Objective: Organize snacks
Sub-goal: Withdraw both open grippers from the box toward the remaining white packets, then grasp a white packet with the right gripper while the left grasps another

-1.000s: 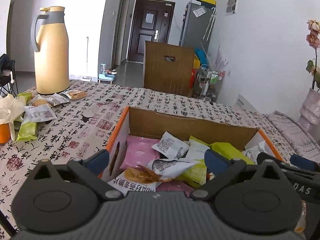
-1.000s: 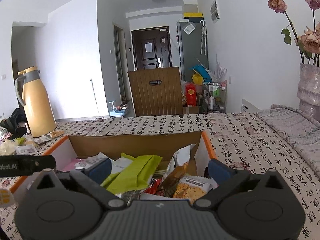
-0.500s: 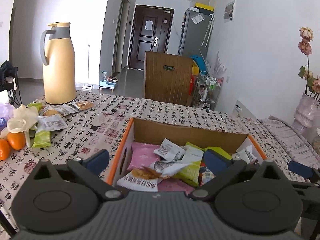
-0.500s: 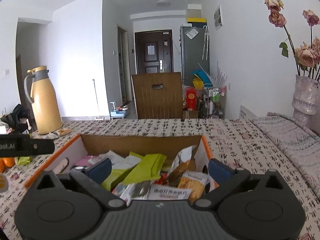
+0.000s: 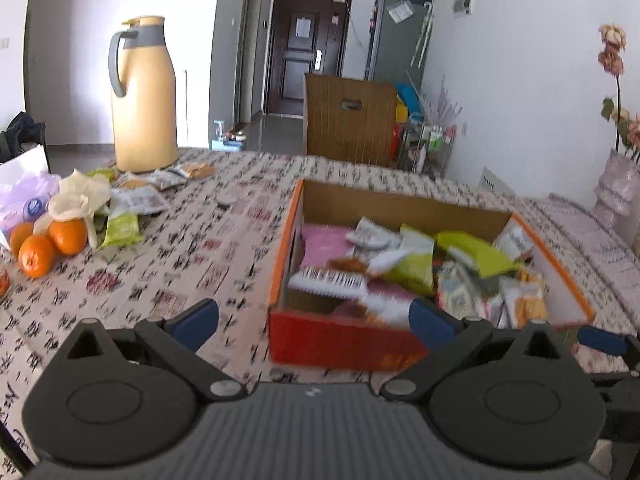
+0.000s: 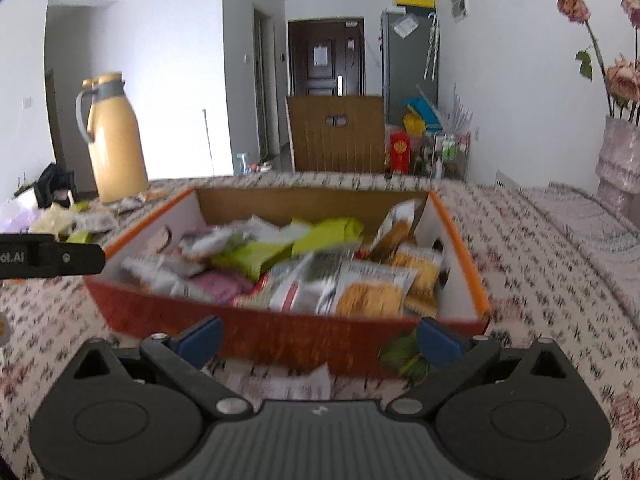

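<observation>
An orange cardboard box full of snack packets stands on the patterned tablecloth; it also shows in the right wrist view. My left gripper is open and empty, held in front of the box's near left corner. My right gripper is open and empty, held in front of the box's near wall. Loose snack packets lie at the far left by the flask. A packet and a paper slip lie just in front of the box.
A tall yellow flask stands at the far left of the table. Oranges and plastic bags lie at the left edge. A vase of dried roses stands at the right. A wooden chair back rises behind the table.
Both grippers have pulled back and up from the box, so its near red wall now shows in both views. Both stayed open and empty.
</observation>
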Demonstrator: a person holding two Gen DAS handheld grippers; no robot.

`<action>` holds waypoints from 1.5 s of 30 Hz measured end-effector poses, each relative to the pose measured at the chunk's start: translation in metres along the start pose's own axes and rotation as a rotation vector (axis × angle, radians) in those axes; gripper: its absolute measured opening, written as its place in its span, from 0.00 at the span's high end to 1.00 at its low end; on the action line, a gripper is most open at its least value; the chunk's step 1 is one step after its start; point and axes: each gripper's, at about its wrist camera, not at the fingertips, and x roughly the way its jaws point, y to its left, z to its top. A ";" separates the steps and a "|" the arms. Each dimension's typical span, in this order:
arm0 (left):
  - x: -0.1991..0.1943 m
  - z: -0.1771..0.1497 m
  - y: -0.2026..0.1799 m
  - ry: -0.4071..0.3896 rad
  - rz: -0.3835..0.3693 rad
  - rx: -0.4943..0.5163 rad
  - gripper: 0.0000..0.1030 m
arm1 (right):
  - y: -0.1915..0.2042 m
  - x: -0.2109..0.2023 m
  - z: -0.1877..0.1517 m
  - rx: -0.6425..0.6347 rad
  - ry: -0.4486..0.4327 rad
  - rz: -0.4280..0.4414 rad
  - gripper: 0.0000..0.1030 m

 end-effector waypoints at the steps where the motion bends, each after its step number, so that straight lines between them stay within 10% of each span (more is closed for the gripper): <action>1: 0.001 -0.005 0.001 0.013 0.001 0.014 0.00 | 0.001 0.002 -0.003 -0.001 0.014 0.001 0.00; 19: 0.022 -0.043 0.010 0.063 0.018 0.077 0.00 | 0.017 0.045 -0.027 -0.023 0.199 0.002 0.00; 37: 0.029 -0.047 0.013 0.081 0.012 0.054 0.00 | 0.016 0.044 -0.034 -0.024 0.152 -0.005 0.01; 42: 0.029 -0.048 0.013 0.081 0.016 0.056 0.00 | 0.021 0.035 -0.036 -0.059 0.122 0.036 0.26; 45: 0.030 -0.048 0.012 0.081 0.022 0.057 0.00 | 0.025 0.029 -0.035 -0.082 0.108 0.071 0.58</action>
